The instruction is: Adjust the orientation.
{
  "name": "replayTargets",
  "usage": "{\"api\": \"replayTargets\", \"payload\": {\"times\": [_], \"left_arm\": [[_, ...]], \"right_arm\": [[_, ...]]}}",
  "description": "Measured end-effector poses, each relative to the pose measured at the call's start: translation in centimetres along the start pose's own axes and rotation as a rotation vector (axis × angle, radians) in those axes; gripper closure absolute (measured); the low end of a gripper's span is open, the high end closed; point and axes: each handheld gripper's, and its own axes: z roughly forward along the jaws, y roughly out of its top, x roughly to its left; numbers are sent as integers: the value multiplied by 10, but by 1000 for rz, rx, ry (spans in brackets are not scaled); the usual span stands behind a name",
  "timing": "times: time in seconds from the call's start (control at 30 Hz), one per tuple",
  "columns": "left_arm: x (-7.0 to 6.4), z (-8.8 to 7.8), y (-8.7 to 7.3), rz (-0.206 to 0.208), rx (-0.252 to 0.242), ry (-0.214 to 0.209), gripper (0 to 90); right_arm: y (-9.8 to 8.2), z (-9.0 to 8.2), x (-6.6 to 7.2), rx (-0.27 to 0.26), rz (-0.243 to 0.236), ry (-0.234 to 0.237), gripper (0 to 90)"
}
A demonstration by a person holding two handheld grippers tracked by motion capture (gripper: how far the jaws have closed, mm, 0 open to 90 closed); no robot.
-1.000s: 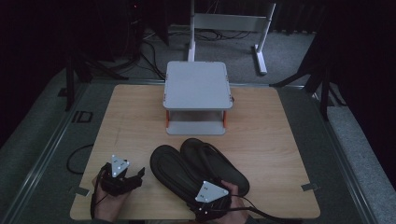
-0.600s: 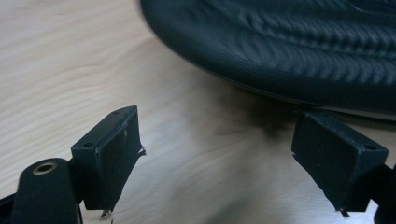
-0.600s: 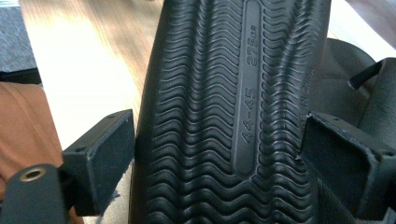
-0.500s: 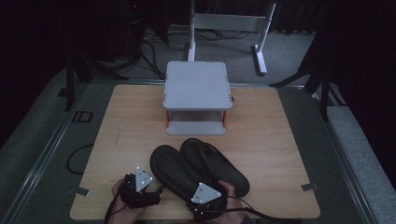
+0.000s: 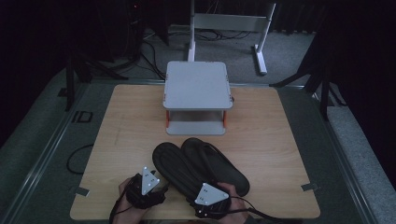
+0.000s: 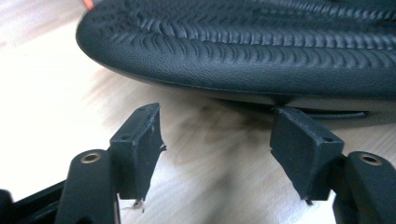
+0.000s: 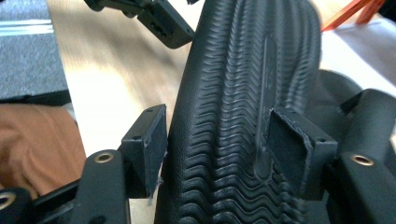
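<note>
Dark floor and cables are surrounding a light wooden table (image 5: 126, 140), and you are sitting at its near edge with a gripper in each hand. Two black sandals (image 5: 201, 165) are lying side by side on the wood just in front of you, soles up and ridged, angled from near right toward the middle. One grey two-tier stand (image 5: 196, 95) with orange posts is sitting at the far middle of the table.

Your left gripper (image 6: 212, 140) is hovering low over the bare wood beside the left sandal (image 6: 243, 51). Its jaws are standing wide apart with nothing between them, their tips just short of the sandal's edge.

Your right gripper (image 7: 219, 140) is reaching over the near end of that same left sandal. Its jaws are spread wide, straddling the ribbed sole; one pad is lying over the sole, the other is just beside its edge. Whether they are pressing it, I cannot tell.
</note>
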Motion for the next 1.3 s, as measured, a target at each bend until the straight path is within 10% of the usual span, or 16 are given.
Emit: {"api": "replayTargets", "payload": {"times": [0.3, 0.57, 0.77, 1.0, 1.3], "left_arm": [[4, -1, 29, 23, -63, -26, 388], [9, 6, 47, 17, -94, -30, 384], [7, 6, 57, 31, -132, -29, 361], [13, 4, 55, 20, -133, -12, 355], [14, 8, 50, 11, -113, -11, 354]], "right_arm": [[2, -3, -5, 24, -17, -50, 257], [2, -3, -12, 74, -69, -165, 322], [5, -14, -32, 39, -2, -225, 577], [2, -22, -57, 37, 89, -277, 531], [-11, -20, -89, 52, 217, -229, 442]]}}
